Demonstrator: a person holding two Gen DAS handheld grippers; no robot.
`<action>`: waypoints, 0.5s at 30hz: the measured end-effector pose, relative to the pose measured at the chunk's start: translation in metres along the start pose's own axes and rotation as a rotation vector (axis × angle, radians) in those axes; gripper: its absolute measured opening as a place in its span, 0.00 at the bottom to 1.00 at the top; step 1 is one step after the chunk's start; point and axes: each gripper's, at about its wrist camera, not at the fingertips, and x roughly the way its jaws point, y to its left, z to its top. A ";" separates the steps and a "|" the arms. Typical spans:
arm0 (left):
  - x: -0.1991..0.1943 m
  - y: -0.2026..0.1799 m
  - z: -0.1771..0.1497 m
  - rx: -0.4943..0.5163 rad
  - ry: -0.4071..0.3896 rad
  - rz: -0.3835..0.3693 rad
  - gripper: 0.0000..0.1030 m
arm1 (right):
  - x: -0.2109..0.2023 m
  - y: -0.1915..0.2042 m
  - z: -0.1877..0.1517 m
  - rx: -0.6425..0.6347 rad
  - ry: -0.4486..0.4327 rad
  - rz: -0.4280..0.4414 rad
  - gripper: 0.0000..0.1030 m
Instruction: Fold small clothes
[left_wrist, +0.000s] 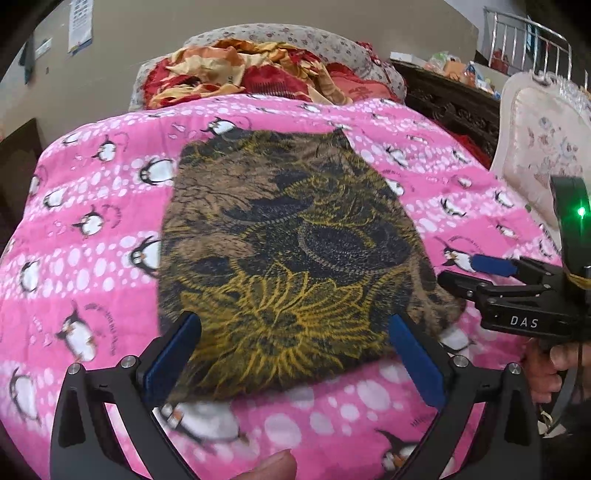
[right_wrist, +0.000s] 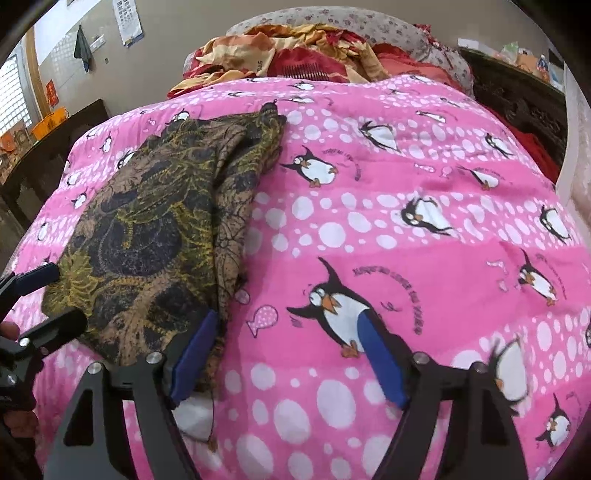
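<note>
Both grippers, left (left_wrist: 295, 354) and right (right_wrist: 288, 358), gape over one folded cloth (left_wrist: 288, 258).

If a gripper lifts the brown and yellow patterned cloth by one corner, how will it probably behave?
The patterned cloth looks thin and drapes over the pink blanket, so it would probably hang limp. Its folded layers, visible along the right edge, may slide open. It seems light.

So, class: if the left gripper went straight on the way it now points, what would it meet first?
Most likely the patterned cloth: the left gripper has its open fingers either side of the cloth's near edge, which lies on the pink blanket. Depth is hard to judge.
</note>
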 end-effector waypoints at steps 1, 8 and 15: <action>-0.008 0.003 0.000 -0.016 -0.008 -0.001 0.84 | -0.006 -0.002 -0.001 0.007 0.000 -0.005 0.79; -0.041 0.010 -0.009 -0.077 -0.025 -0.014 0.84 | -0.059 -0.010 -0.022 0.032 -0.042 -0.017 0.79; -0.046 0.006 -0.016 -0.105 0.028 -0.012 0.84 | -0.082 0.006 -0.028 -0.014 -0.085 -0.013 0.79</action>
